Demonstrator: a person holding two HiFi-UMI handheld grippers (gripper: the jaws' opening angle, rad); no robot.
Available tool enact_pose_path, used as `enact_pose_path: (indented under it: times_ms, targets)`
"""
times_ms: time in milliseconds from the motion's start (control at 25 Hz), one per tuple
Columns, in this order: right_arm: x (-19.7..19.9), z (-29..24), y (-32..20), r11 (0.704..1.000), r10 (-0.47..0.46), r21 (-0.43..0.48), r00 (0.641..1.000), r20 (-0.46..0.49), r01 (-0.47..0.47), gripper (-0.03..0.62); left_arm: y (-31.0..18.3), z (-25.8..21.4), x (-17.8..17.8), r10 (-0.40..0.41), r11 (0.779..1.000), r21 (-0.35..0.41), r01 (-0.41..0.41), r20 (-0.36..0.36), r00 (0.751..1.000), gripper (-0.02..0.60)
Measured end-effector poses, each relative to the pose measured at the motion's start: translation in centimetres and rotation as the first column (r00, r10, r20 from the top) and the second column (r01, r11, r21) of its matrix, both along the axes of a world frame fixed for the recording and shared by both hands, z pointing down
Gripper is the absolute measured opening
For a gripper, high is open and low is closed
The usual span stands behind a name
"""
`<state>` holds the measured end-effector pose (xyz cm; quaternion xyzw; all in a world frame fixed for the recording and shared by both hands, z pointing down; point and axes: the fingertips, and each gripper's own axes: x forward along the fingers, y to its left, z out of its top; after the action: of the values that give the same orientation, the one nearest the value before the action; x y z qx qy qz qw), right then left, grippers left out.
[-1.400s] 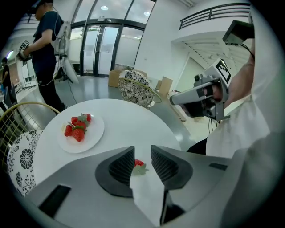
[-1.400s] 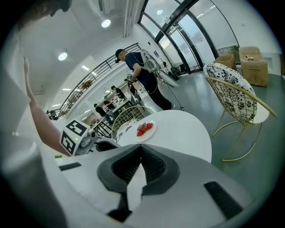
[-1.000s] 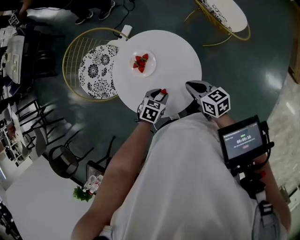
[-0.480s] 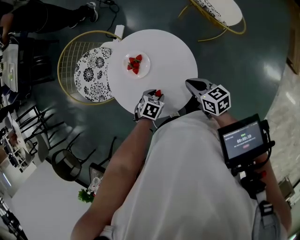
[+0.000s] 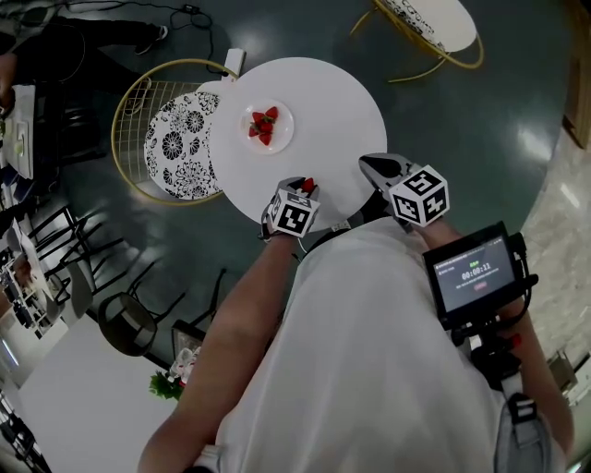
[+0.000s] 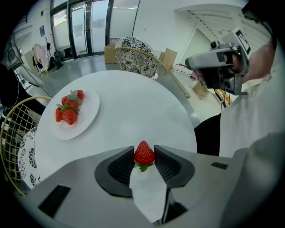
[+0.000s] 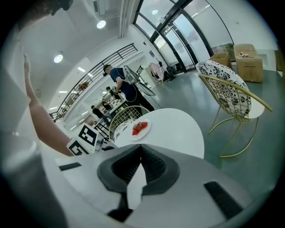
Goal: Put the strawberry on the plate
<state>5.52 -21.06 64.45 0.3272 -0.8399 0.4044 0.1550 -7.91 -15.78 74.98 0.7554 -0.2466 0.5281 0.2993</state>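
My left gripper (image 6: pixel 144 150) is shut on a red strawberry (image 6: pixel 144 153), held tip up between the pads above the near part of the round white table (image 6: pixel 133 102). In the head view the left gripper (image 5: pixel 306 190) and its strawberry (image 5: pixel 307 185) are at the table's near edge. The white plate (image 6: pixel 87 112) lies ahead and to the left with several strawberries (image 6: pixel 67 111) on it, and it also shows in the head view as the plate (image 5: pixel 284 129). My right gripper (image 5: pixel 366 165) hangs at the near right edge, its jaws (image 7: pixel 140 146) shut and empty.
A gold wire chair with a patterned cushion (image 5: pixel 171 139) stands against the table's left side. A second patterned chair (image 5: pixel 434 28) is at the far right, seen as the chair (image 7: pixel 227 93) in the right gripper view. A small screen (image 5: pixel 471 272) sits near my right arm. People stand far behind.
The head view has shifted a little, so the table sits slightly left. The left gripper still holds the strawberry at the near edge. The right gripper has barely moved.
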Motion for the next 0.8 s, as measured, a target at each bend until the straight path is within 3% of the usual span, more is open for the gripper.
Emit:
enact_pose_path:
  times_ms: [520, 640, 800]
  targets:
    - [-1.9, -1.3, -0.9, 0.993, -0.114, 0.028, 0.994, -0.004, 0.114, 0.005, -2.1, -3.2, -0.4, -0.143, 0.981, 0.119, 0.152, -0.085, 0.986, 0.14]
    - [-2.4, -1.6, -0.6, 0.988, -0.149, 0.032, 0.989, -0.006, 0.15, 0.005, -2.6, -4.2, -0.9, -0.212, 0.963, 0.15, 0.226, -0.104, 0.972, 0.14]
    - [-3.0, -2.3, -1.0, 0.983, -0.179, 0.041, 0.984, -0.006, 0.179, 0.005, -4.1, -5.3, -2.1, -0.316, 0.921, 0.199, 0.334, -0.12, 0.941, 0.14]
